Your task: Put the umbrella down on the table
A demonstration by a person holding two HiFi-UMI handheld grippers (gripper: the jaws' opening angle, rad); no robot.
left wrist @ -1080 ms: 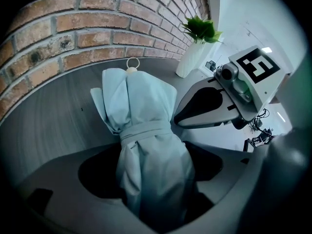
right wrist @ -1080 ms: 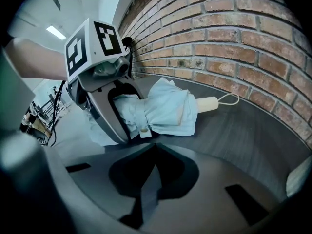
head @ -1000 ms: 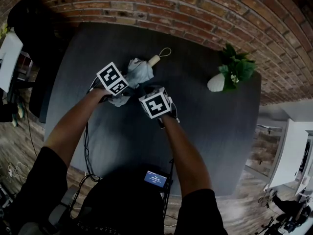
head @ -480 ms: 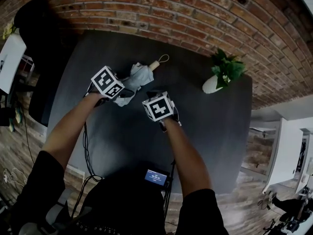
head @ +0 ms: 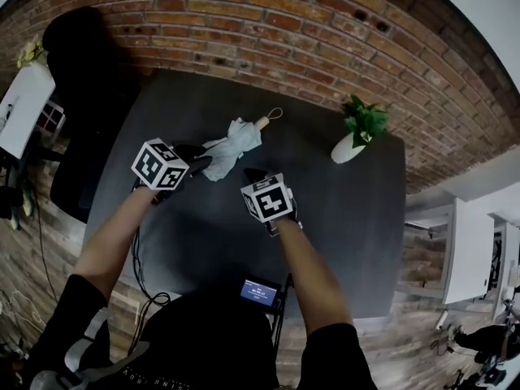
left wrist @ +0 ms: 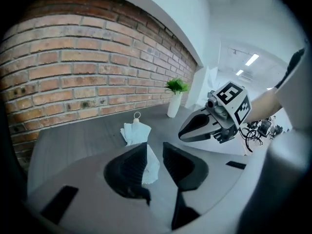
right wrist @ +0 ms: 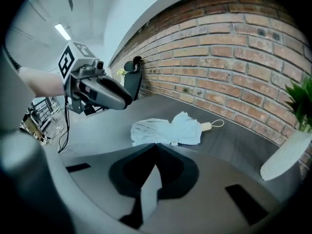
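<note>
A folded light grey umbrella point(head: 231, 147) with a pale handle and loop point(head: 265, 121) lies flat on the dark table point(head: 325, 218). My left gripper point(head: 199, 164) hovers just left of its cloth end, clear of it. Its jaws are closing with a narrow gap and nothing between them; in the left gripper view the umbrella point(left wrist: 135, 133) shows beyond that gap. My right gripper point(head: 253, 175) hangs in front of the umbrella point(right wrist: 168, 130), jaws together and empty. Each gripper shows in the other's view: the right gripper point(left wrist: 183, 131), the left gripper point(right wrist: 125, 101).
A green plant in a white vase point(head: 353, 140) stands at the table's far right. A brick wall point(head: 284, 23) runs behind the table. A dark chair point(head: 81, 63) sits at the far left. A small lit screen point(head: 258, 292) is at the near edge.
Both grippers have drawn back from the umbrella and risen. The left one has come off the cloth end and moved left. The umbrella stays lying on the table.
</note>
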